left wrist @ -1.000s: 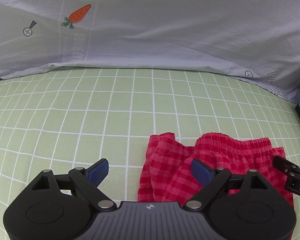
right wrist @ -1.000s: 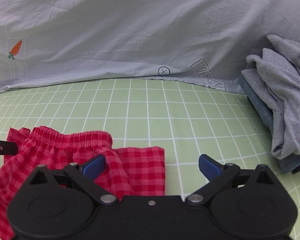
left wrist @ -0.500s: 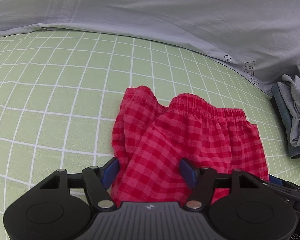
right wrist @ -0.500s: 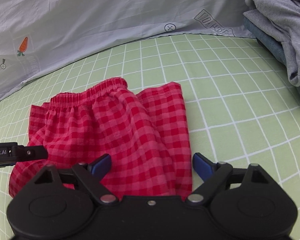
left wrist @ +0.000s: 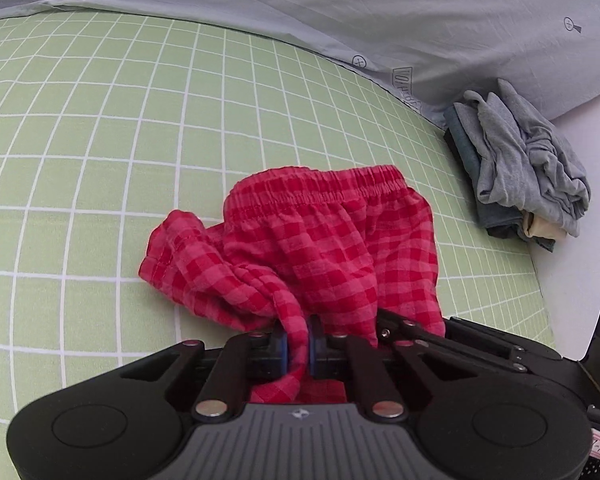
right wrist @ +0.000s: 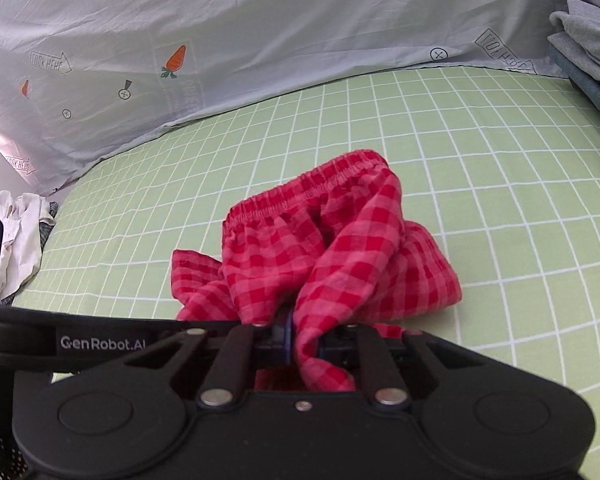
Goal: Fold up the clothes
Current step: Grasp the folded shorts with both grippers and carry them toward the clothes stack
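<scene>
Red checked shorts [left wrist: 324, 248] with an elastic waistband lie bunched on the green grid sheet [left wrist: 100, 160]. My left gripper [left wrist: 298, 350] is shut on a pinch of their near hem. My right gripper [right wrist: 302, 342] is shut on another part of the near hem of the same shorts [right wrist: 332, 248]. The two grippers sit side by side. The right gripper's arm shows at the lower right of the left wrist view [left wrist: 480, 344], and the left gripper's arm shows at the left of the right wrist view [right wrist: 100, 340]. The near hem is lifted off the sheet; the waistband end rests farther away.
A stack of grey and blue folded clothes [left wrist: 520, 164] lies at the right edge of the bed, also in the right wrist view [right wrist: 588, 48]. A pale printed quilt [right wrist: 220, 40] runs along the far side. White crumpled cloth [right wrist: 20, 232] lies at the left edge.
Both grippers were open over the flat shorts; now both have shut on the near hem and lifted it, bunching the cloth. Both views have tilted down and drawn back.
</scene>
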The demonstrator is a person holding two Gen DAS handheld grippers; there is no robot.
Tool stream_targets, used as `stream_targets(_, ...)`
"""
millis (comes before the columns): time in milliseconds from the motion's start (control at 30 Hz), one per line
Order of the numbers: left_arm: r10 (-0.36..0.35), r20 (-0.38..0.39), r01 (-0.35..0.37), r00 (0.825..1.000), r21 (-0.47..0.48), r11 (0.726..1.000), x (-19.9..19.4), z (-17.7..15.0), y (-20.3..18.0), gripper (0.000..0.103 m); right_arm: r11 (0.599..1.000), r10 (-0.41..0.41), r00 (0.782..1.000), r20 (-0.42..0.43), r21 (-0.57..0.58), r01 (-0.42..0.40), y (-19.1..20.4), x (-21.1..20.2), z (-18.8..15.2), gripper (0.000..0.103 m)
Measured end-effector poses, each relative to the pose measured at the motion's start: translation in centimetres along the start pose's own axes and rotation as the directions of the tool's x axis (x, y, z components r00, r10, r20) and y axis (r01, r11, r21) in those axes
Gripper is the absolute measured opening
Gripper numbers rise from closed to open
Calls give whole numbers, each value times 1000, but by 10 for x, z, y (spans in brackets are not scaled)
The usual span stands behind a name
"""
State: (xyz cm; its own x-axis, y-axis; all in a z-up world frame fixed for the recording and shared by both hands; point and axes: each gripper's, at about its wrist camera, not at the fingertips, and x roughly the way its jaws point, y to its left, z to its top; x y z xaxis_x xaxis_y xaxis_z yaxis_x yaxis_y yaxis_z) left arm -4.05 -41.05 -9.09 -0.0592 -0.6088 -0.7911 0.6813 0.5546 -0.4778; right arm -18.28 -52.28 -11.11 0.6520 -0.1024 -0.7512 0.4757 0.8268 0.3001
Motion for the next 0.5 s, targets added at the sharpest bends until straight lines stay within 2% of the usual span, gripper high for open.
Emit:
stream_targets(200,-78,1,78,997,64,995,-29,-21,-5,9,998,-46,996,76,53,42,19,-45,-21,11)
stream_targets(367,-143,-26,144,989,97,985,-38,-36,-13,9,985,-126,989,80,130,115,20,-74,-39,11)
stream_targets(500,-166,-52,172,985,131,976,-35,-47,-28,9,970,-184,980,78,176,168,9,-94,-55,11)
